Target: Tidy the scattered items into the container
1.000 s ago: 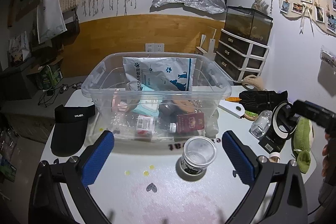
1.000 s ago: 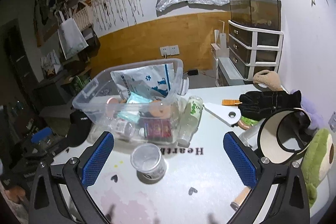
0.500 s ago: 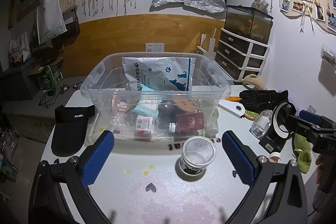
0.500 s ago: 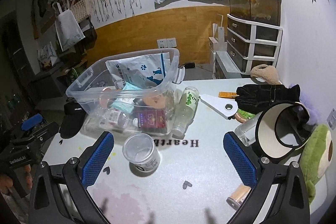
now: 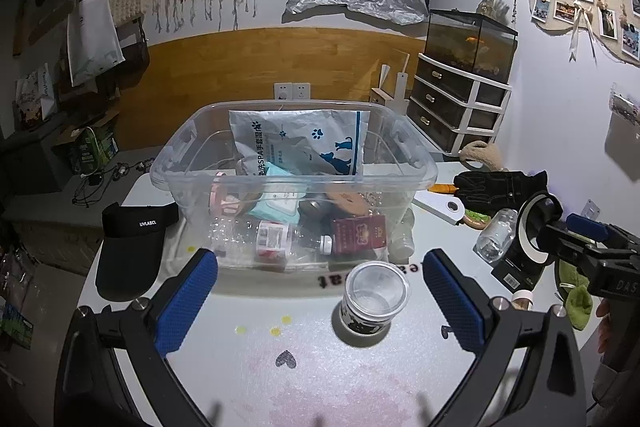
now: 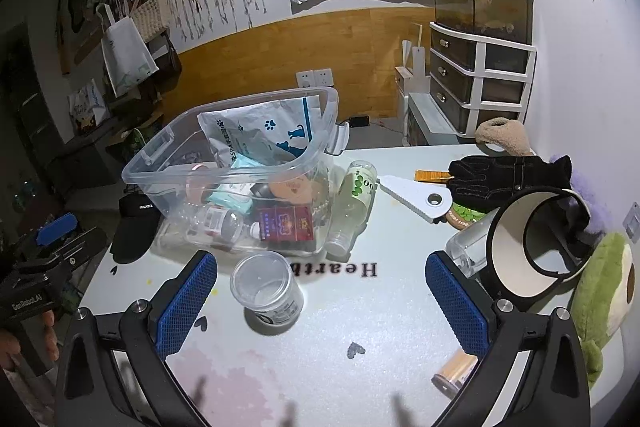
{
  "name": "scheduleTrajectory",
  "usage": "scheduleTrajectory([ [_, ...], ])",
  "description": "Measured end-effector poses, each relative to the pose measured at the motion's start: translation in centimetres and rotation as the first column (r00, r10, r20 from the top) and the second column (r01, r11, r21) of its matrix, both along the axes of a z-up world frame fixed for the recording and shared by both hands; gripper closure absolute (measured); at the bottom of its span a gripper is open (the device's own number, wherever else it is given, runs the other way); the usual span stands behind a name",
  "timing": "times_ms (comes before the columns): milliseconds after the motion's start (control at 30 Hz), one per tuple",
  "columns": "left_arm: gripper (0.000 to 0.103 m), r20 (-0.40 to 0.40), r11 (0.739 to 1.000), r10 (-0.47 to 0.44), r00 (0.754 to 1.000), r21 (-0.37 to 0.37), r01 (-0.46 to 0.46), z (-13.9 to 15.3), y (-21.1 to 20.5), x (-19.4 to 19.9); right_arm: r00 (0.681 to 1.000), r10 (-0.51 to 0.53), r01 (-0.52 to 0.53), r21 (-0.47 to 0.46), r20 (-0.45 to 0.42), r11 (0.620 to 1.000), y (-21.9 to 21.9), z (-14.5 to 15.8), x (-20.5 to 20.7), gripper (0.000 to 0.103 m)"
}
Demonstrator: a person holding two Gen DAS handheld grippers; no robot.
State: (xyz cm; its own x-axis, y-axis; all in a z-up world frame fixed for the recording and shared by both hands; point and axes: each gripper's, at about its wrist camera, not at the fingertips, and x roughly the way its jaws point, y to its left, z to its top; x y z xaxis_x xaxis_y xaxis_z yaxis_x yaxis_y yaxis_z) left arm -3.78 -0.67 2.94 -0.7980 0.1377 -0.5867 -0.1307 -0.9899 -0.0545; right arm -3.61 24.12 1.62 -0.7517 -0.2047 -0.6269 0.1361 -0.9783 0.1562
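Near the front edge of the desk (image 5: 248,379), just before the container (image 5: 292,183), a clear plastic cup (image 5: 376,297) is seen standing upright, its long axis vertical. Both tools are held open and empty: the left tool (image 5: 320,303) has the cup right of centre, the right tool (image 6: 320,303) left of centre. Neither is judged clearly nearer.

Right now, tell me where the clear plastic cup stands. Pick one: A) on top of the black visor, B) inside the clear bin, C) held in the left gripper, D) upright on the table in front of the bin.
D: the clear plastic cup stands open-mouthed on the table, just outside the clear bin, untouched.
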Motion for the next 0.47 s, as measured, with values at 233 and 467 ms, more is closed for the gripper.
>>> scheduleTrajectory([
  [233,0.000,-0.009,1.000,-0.007,1.000,-0.005,0.007,0.03,0.17,-0.14,1.000,-0.001,0.001,-0.002,0.008,1.000,-0.10,-0.16,-0.22,0.000],
  [467,0.000,-0.013,1.000,0.007,1.000,-0.012,-0.007,0.01,-0.06,-0.29,1.000,-0.001,0.001,-0.007,0.012,1.000,-0.25,-0.15,-0.50,0.000],
])
